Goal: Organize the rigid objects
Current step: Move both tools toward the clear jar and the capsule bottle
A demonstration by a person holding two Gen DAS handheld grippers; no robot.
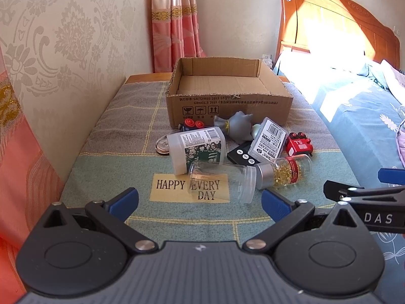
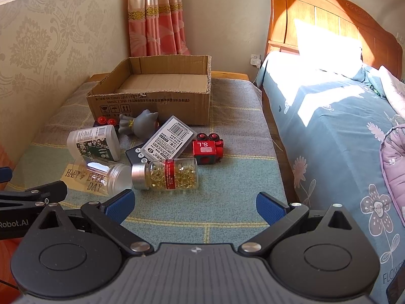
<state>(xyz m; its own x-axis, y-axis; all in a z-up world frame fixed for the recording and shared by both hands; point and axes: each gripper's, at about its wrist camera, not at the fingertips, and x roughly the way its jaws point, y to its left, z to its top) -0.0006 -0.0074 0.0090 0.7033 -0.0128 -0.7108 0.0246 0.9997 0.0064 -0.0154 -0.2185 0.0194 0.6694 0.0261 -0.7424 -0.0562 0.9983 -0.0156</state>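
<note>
An empty cardboard box (image 1: 227, 93) (image 2: 152, 96) stands at the far end of a cloth-covered table. In front of it lies a pile: a white flowered bottle (image 1: 197, 149) (image 2: 93, 143), a clear empty jar (image 1: 222, 182) (image 2: 108, 174), a capsule bottle with a silver cap (image 1: 286, 169) (image 2: 167, 174), a red toy car (image 1: 300, 145) (image 2: 207, 148), a grey rubber toy (image 1: 235, 125) (image 2: 139, 124), a clear barcode case (image 1: 269, 136) (image 2: 169, 138) and a black remote (image 1: 240, 155) (image 2: 135, 154). My left gripper (image 1: 200, 202) and right gripper (image 2: 195, 204) are open, empty, and short of the pile.
A wallpapered wall runs along the table's left. A bed with a blue flowered cover (image 2: 341, 126) and wooden headboard (image 2: 329, 17) lies to the right. A pink curtain (image 1: 174, 22) hangs behind the box. A small toy with red wheels (image 1: 192, 124) lies by the box front.
</note>
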